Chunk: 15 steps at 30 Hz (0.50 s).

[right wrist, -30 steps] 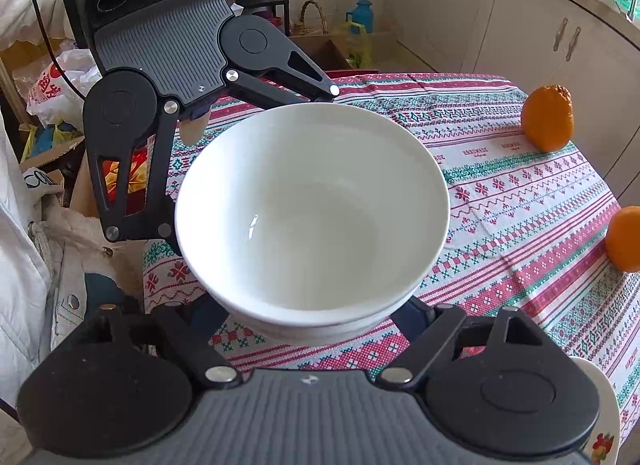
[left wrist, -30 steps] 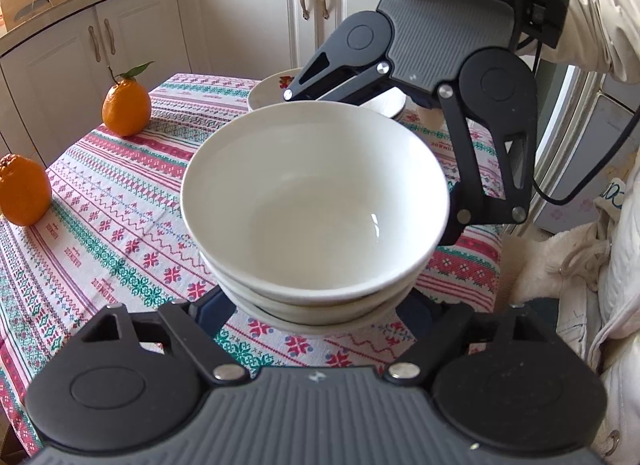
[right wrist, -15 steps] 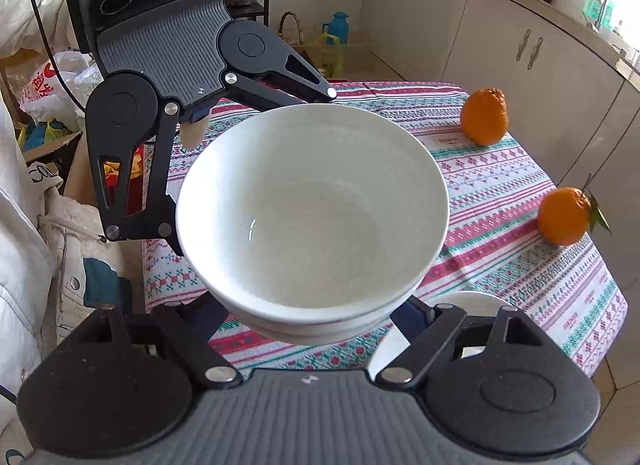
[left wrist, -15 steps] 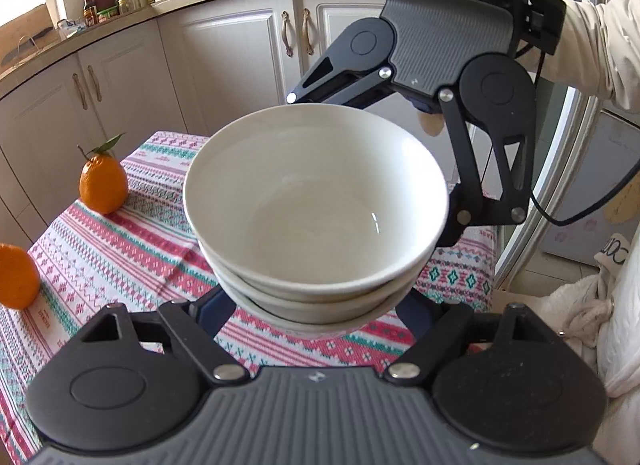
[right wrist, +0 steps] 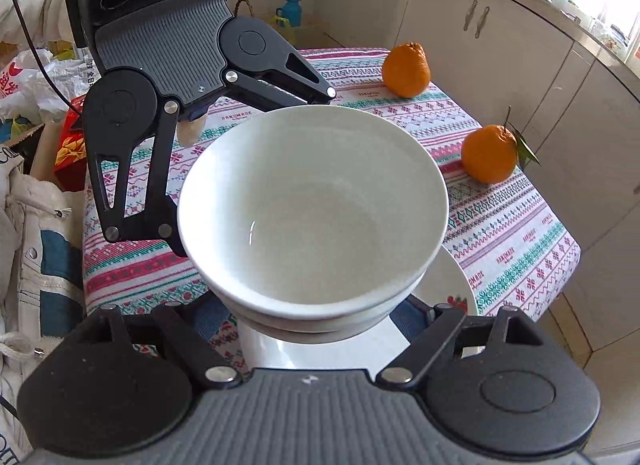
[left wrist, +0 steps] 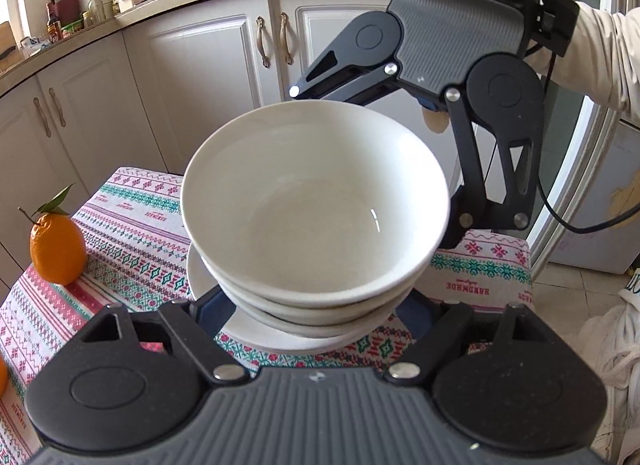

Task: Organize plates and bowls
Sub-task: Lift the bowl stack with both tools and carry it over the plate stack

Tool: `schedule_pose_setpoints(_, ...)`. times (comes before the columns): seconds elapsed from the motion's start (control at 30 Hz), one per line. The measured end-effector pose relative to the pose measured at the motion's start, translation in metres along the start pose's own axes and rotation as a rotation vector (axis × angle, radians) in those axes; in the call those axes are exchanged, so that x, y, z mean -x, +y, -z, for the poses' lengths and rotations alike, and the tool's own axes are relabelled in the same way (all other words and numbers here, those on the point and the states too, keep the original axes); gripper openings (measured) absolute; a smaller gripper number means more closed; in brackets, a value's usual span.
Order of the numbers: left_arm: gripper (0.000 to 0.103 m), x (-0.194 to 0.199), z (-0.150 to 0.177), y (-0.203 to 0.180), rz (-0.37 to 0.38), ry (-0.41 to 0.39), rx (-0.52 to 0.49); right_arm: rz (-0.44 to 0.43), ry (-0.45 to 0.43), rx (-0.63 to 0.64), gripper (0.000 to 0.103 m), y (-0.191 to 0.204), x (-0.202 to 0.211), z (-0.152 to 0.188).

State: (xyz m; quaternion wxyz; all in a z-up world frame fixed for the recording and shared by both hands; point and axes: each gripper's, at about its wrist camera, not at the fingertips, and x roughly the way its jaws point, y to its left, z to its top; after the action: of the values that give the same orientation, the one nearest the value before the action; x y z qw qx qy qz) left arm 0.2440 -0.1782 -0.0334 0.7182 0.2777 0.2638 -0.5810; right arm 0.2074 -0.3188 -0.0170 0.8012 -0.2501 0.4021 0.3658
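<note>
Jaws of both grippers clamp the bowl stack point(left wrist: 316, 221) above the plate point(right wrist: 448, 285).

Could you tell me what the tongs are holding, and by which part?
Both tongs hold the bowl stack, cradled from opposite sides at its lower walls.

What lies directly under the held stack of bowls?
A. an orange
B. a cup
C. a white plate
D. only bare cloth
C: both views show a white plate on the cloth below the bowls, which both grippers hold; the oranges sit off to the side.
</note>
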Motion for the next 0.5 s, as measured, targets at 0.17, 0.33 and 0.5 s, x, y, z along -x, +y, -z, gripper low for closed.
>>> schedule_pose_setpoints(0.17,0.085,-0.024,-0.007,0.007,0.013,0.012,-0.007,0.002,0.008,-0.032,0.089,-0.018,-0.007,0.016)
schedule_pose_setpoints(0.33,0.085,-0.035,-0.006,0.007,0.022,0.029,-0.002,-0.009,0.013,-0.058,0.089,-0.028,-0.015,0.026)
schedule_pose_setpoints(0.5,0.085,-0.040,-0.006,0.011,0.018,0.030,0.011,-0.013,0.011,-0.077,0.089,-0.034,-0.018,0.030)
